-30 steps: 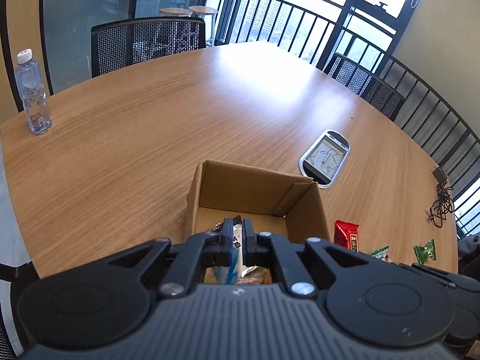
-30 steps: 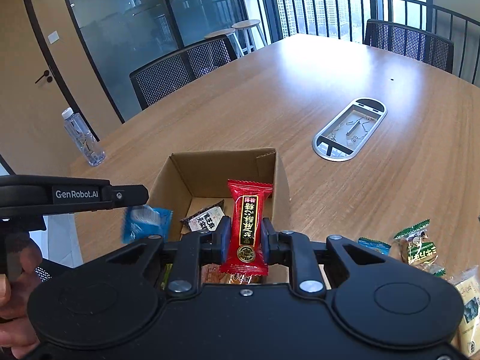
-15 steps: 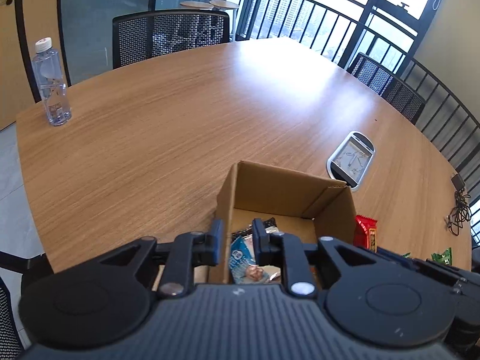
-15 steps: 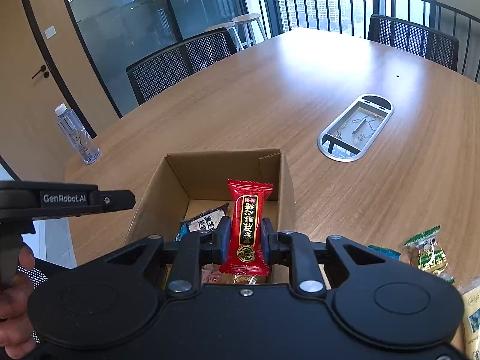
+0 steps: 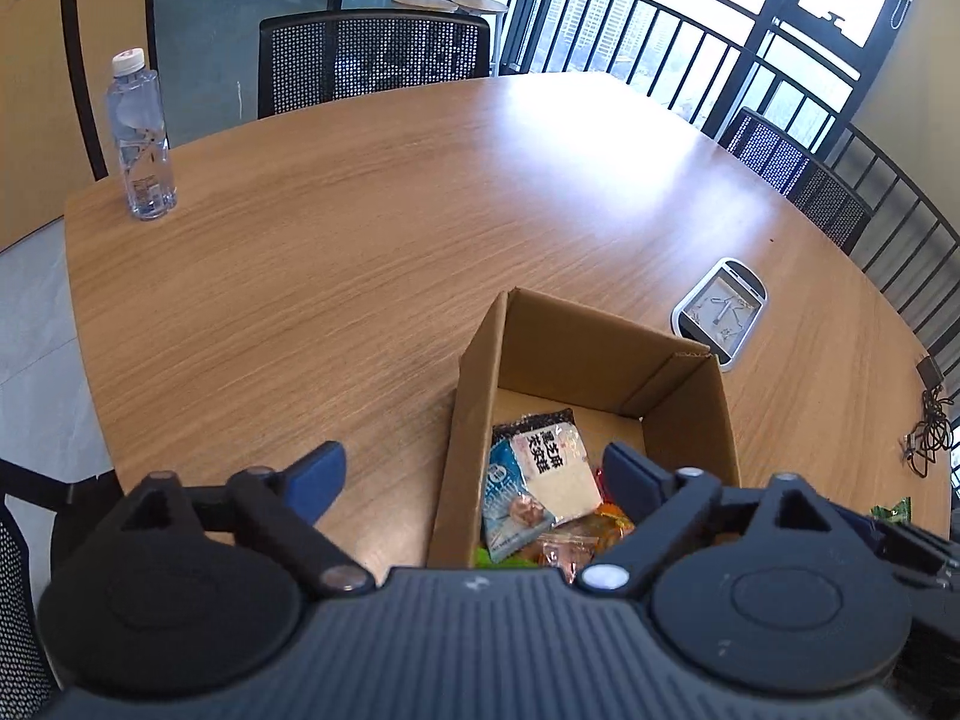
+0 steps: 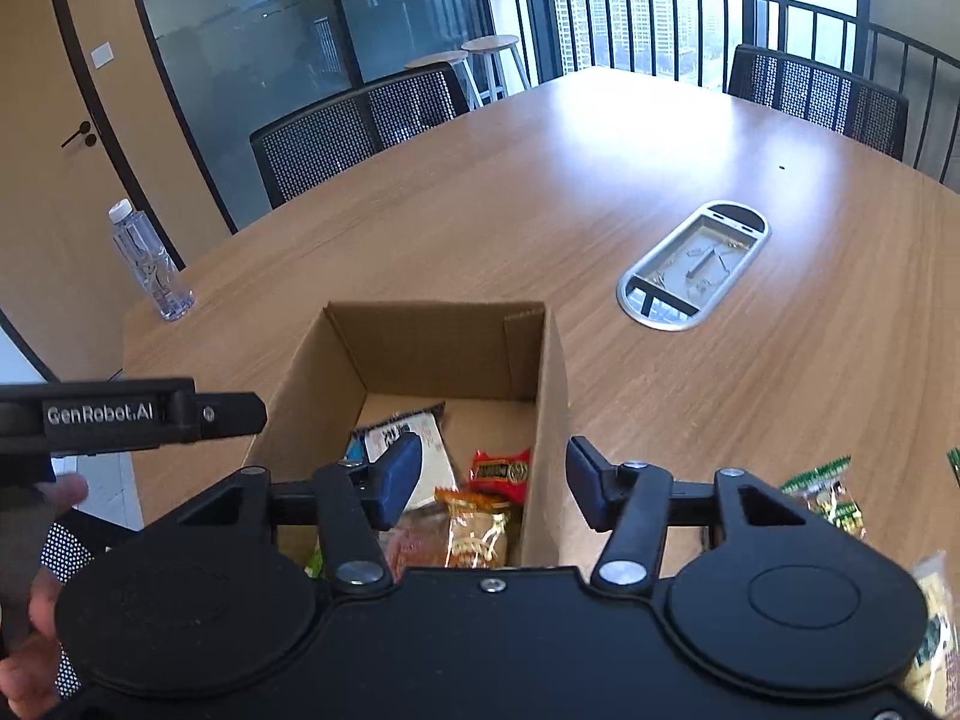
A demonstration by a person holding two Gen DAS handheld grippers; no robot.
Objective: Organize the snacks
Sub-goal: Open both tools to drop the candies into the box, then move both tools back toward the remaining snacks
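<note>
An open cardboard box [image 5: 576,342] [image 6: 438,348] stands on the wooden table, with several snack packets inside. My left gripper [image 5: 474,480] hangs over the box's left wall, its jaws opening wide, nothing between the pads. A blue packet [image 5: 510,504] and a white-and-black packet [image 5: 558,462] lie on the box floor below it. My right gripper [image 6: 495,483] is over the box's right wall with its jaws opening. The red packet [image 6: 501,468] lies loose in the box beneath them, untouched by the pads. Green loose packets [image 6: 828,492] lie on the table to the right.
A water bottle [image 5: 141,138] stands at the table's far left corner. A metal cable hatch [image 6: 690,264] is set into the tabletop beyond the box. A black cable [image 5: 930,420] lies at the right edge. Mesh chairs [image 5: 372,60] surround the table. A hand [image 6: 36,660] holds the left gripper.
Both grippers have opened. The blue packet dropped from the left one into the box, and the red packet dropped from the right one into the box.
</note>
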